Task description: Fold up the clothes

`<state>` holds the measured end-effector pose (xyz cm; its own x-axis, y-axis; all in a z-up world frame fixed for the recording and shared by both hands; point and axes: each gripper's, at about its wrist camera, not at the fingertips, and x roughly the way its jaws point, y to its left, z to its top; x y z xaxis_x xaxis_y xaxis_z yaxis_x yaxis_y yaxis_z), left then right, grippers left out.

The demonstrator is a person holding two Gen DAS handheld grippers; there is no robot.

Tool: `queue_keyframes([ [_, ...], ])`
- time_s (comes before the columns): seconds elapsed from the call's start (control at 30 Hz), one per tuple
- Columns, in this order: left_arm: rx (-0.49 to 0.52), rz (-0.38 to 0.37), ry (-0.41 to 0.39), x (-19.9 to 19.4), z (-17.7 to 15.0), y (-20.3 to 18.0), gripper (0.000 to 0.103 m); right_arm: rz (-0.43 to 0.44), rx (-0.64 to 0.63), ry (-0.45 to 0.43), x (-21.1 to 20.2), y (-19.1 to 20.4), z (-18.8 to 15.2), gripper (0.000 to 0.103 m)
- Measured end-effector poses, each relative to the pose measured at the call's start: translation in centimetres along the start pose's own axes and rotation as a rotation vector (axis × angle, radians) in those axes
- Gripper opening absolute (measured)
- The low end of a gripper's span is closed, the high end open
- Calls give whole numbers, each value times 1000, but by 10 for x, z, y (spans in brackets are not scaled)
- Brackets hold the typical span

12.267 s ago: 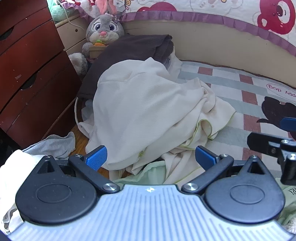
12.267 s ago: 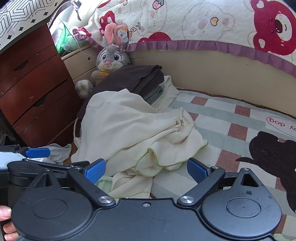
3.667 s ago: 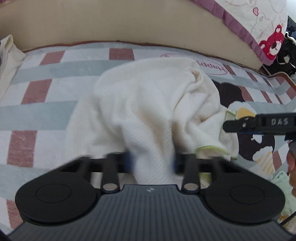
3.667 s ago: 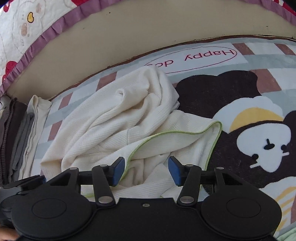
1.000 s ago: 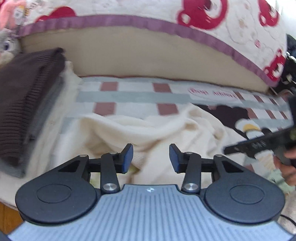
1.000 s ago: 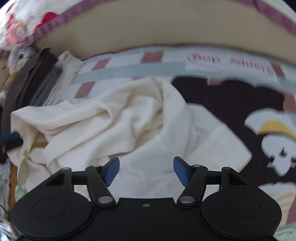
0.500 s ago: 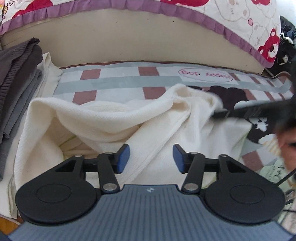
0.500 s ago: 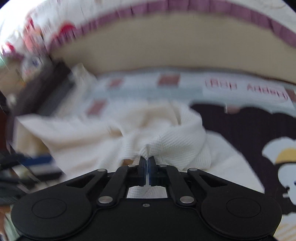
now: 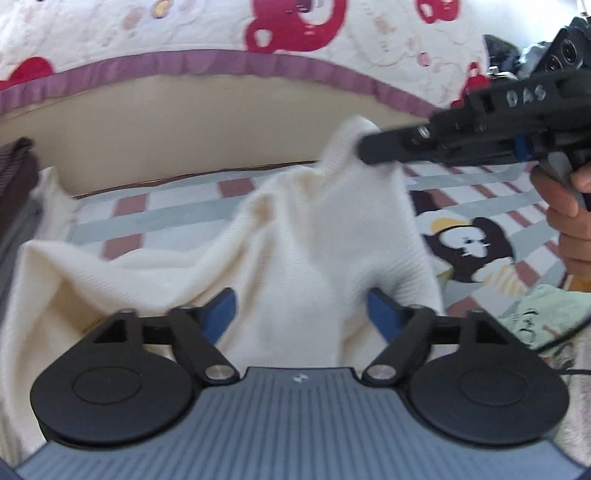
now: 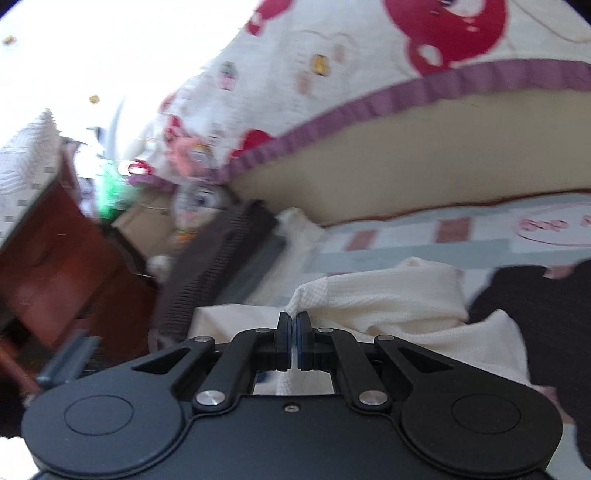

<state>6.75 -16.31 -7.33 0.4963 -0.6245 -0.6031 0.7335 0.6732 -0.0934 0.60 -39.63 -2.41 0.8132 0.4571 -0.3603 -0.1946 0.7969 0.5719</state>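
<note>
- The left gripper (image 9: 301, 310) had just been spreading its jaws; a hanging fold of the cream garment (image 9: 303, 236) passed between the blue pads untouched, probably readying a lower grab.
- The right gripper (image 10: 294, 334) was pinched tight on a corner of that garment, lifting it into a peak above the patterned mat (image 9: 476, 240), seemingly to shake it out for folding.
- The garment's remainder trailed left toward a dark folded stack (image 10: 218, 258).
- Behind ran the bed's beige side (image 9: 184, 125) under a bear-print quilt (image 9: 295, 26).
</note>
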Motion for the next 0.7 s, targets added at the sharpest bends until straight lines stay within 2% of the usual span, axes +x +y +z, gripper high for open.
queue_keyframes([
  [0.1, 17, 12, 17, 11, 7, -4, 84, 61, -23, -20, -5, 9, 2, 5],
  [0.13, 18, 27, 23, 14, 10, -4, 58, 75, -31, -27, -7, 12, 2, 5],
  [0.17, 20, 41, 28, 17, 13, -4, 38, 69, -33, -33, -9, 12, 3, 5],
  [0.2, 27, 68, 26, 15, 17, -3, 5, 49, -31, -38, -10, 11, 3, 5],
  [0.3, 60, 176, -3, -2, 32, 2, 6, -18, -21, -51, -13, 7, 5, 6],
  [0.37, 75, 240, -50, -18, 45, 8, 6, -52, 9, -48, -15, 1, 8, 11],
  [0.43, 49, 288, -93, -35, 58, 18, 6, -79, 23, -54, -18, -3, 9, 11],
  [0.5, 16, 325, -128, -49, 65, 31, 6, -166, -5, -52, -21, -2, 10, 18],
  [0.57, -14, 355, -153, -60, 69, 45, 6, -213, -44, -38, -23, -2, 11, 39],
  [0.63, -42, 377, -157, -66, 68, 59, 6, -225, -80, -30, -24, -2, 11, 51],
  [0.7, -91, 388, -158, -70, 63, 75, 6, -191, -112, -10, -24, -1, 10, 63],
])
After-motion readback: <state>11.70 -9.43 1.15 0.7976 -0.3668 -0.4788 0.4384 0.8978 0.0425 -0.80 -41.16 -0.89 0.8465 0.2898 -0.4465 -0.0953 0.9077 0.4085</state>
